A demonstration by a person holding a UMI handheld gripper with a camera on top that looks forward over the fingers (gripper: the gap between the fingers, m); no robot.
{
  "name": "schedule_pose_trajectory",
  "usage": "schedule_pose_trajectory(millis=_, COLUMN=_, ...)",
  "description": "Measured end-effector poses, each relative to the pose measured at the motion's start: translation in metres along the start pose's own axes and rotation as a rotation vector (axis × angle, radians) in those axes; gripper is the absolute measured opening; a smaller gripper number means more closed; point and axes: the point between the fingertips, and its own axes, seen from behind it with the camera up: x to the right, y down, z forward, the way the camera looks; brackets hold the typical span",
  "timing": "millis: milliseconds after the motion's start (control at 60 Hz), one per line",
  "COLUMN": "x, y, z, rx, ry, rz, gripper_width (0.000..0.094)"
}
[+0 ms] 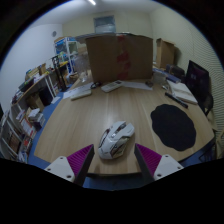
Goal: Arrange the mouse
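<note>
grey mouse on wooden table between wide-open gripper fingers, no legible writing

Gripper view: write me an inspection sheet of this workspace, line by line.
Surface: wooden table, mostly bare in the middle.
Job's things: grey-and-white mouse near the table's front edge, just ahead of the fingers; round black mouse mat to its right, apart from it.
Clutter: cardboard box at the far side; papers at the far right.
Grippers: hand-held gripper open, mouse between the fingers, not pressed.
Cables: nothing seen.
Surroundings: shelves with books at left; monitor at right.
</note>
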Motion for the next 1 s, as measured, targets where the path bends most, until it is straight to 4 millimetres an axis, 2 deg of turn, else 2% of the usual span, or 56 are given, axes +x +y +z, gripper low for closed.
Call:
schedule_pose_trajectory(millis=200, x=-0.002, y=-0.002, z=0.034, rx=-0.036, ry=-0.039, rz=-0.01, gripper_width=0.0841)
schedule_pose_trajectory(millis=283, x=-0.005, y=-0.011, z=0.046, rx=-0.016, ry=-0.037, rz=-0.045, gripper_width=0.0837)
schedule_pose_trajectory(millis=417, x=-0.008, y=-0.023, z=0.061, rx=0.009, ry=-0.02, rz=-0.078, gripper_width=0.0838)
schedule_pose_trajectory(millis=483, x=-0.008, y=-0.027, z=0.067, rx=0.028, ry=-0.002, rz=-0.109, gripper_width=0.0812)
schedule_pose_trajectory(millis=517, x=-0.01, y=-0.028, z=0.068, rx=0.04, ry=-0.004, rz=-0.101, gripper_width=0.0769)
schedule_pose_trajectory(millis=533, x=-0.01, y=-0.029, z=0.069, rx=0.049, ry=0.001, rz=-0.096, gripper_width=0.078)
schedule_pose_trajectory(millis=583, x=-0.01, y=-0.028, z=0.069, rx=0.076, ry=0.014, rz=-0.09, gripper_width=0.0681)
schedule_pose_trajectory(millis=600, x=-0.011, y=-0.028, z=0.069, rx=0.085, ry=0.018, rz=-0.088, gripper_width=0.0577)
schedule_pose_trajectory(millis=733, x=-0.01, y=-0.025, z=0.069, rx=0.041, ry=0.069, rz=-0.044, gripper_width=0.0507)
schedule_pose_trajectory(millis=800, x=-0.011, y=-0.024, z=0.069, rx=-0.001, ry=0.079, rz=-0.025, gripper_width=0.0438)
schedule_pose_trajectory(millis=833, x=-0.011, y=-0.024, z=0.068, rx=-0.012, ry=0.08, rz=-0.026, gripper_width=0.0448)
schedule_pose_trajectory(millis=850, x=-0.012, y=-0.024, z=0.067, rx=-0.02, ry=0.08, rz=-0.027, gripper_width=0.0407)
schedule_pose_trajectory(millis=900, x=-0.02, y=-0.024, z=0.059, rx=-0.036, ry=0.069, rz=-0.012, gripper_width=0.0418)
schedule_pose_trajectory(millis=950, x=-0.03, y=-0.036, z=0.046, rx=-0.016, ry=0.044, rz=0.009, gripper_width=0.0397)
schedule_pose_trajectory(millis=1000, x=-0.034, y=-0.061, z=0.025, rx=0.037, ry=0.044, rz=0.014, gripper_width=0.0397)
